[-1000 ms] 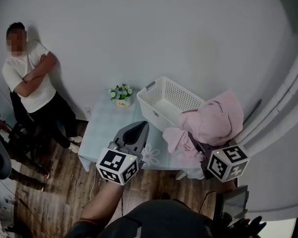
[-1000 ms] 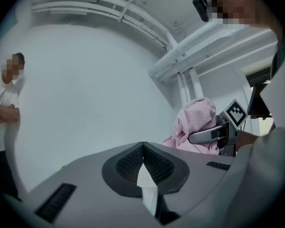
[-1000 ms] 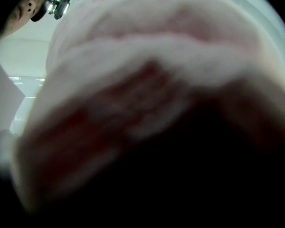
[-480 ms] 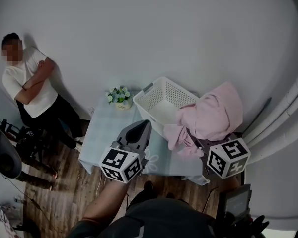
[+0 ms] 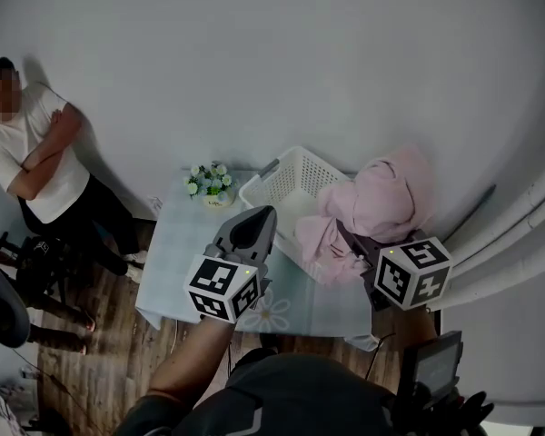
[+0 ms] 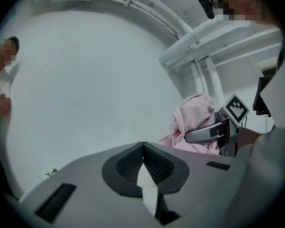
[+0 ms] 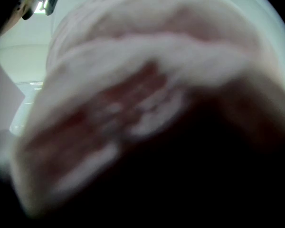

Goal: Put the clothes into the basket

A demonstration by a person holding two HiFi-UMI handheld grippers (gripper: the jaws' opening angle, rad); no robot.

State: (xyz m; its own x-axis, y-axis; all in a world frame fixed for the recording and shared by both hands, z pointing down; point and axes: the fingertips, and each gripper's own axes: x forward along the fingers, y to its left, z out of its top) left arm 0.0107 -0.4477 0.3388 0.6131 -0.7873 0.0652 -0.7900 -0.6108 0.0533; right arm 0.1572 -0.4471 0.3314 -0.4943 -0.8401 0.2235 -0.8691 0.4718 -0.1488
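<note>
The head view is looking steeply down on the counter (image 5: 183, 243); both gripper views are sharing the pink garment (image 6: 194, 118).

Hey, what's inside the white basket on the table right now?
The basket shows a bare white floor in its uncovered part. The pink garment hangs over its right end, hiding whatever lies beneath.

Pink clothes (image 5: 391, 198): soft fleecy cloth, matt, nubby weave. Basket (image 5: 295, 173): white plastic, perforated walls, slight sheen. Bench (image 5: 186, 252): smooth pale-blue cover, faint gloss. Floor (image 5: 100, 352): dark wood planks, grainy. Left hand-held gripper (image 5: 262, 213): matt grey plastic, ribbed dark pads. Wall (image 5: 254, 62): matt white.
</note>
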